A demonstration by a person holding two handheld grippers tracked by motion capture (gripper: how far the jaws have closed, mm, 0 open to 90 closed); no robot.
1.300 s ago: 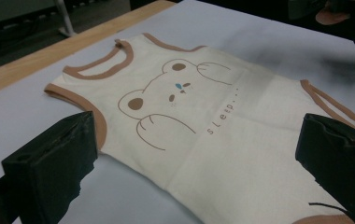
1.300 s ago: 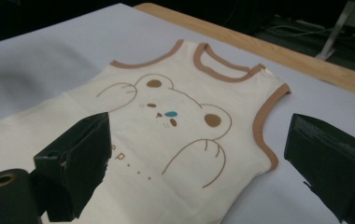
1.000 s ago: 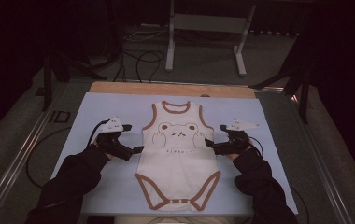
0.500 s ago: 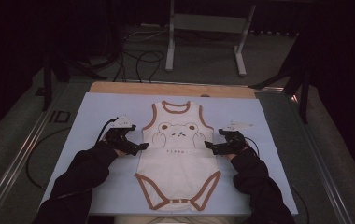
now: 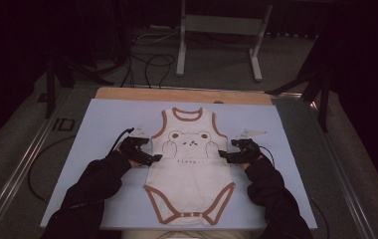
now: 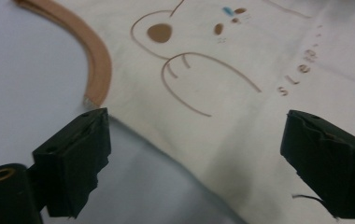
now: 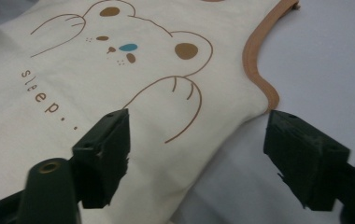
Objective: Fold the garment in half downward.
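Cream bodysuit (image 5: 189,169) flat, mid-mat (image 5: 102,119), neck toward far edge. Left gripper (image 5: 153,158) and right gripper (image 5: 224,155) straddle its side seams; jaws spread, have just been closing, cloth edge between them, unpinched

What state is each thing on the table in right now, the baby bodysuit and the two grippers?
Bodysuit: spread flat on the blue mat, bear print up, crotch snaps fastened.
Left gripper: jaws open and just been closing, straddling the bodysuit's side edge below the armhole.
Right gripper: jaws open and just been closing, straddling the opposite side edge.
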